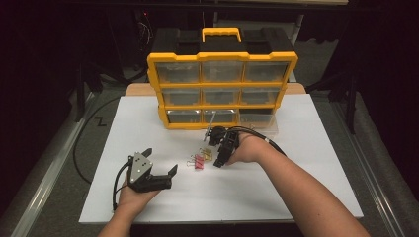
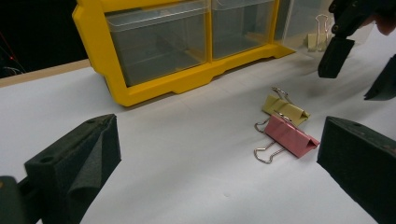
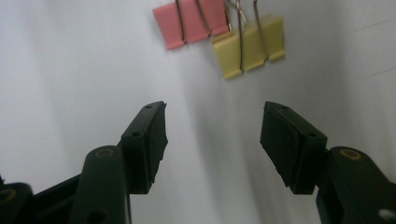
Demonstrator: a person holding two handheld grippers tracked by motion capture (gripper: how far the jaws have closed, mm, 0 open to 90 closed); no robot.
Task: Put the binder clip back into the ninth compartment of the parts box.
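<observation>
Two binder clips lie side by side on the white board, one pink (image 1: 198,162) (image 2: 287,137) (image 3: 191,21) and one yellow (image 1: 206,154) (image 2: 285,109) (image 3: 247,46). My right gripper (image 1: 215,150) (image 3: 215,116) hovers just right of them, pointing down at the board, open with nothing between its jaws; the clips lie just beyond its fingertips. It also hangs at the upper right of the left gripper view (image 2: 359,72). My left gripper (image 1: 159,161) (image 2: 219,154) rests low on the board to the left of the clips, open wide and empty, facing them.
A yellow organiser (image 1: 222,89) (image 2: 154,46) with clear drawers and a carry handle stands at the back of the white board (image 1: 148,202). Its bottom right drawer (image 1: 262,123) is pulled out, with a pale clip (image 2: 314,39) inside. Dark floor surrounds the table.
</observation>
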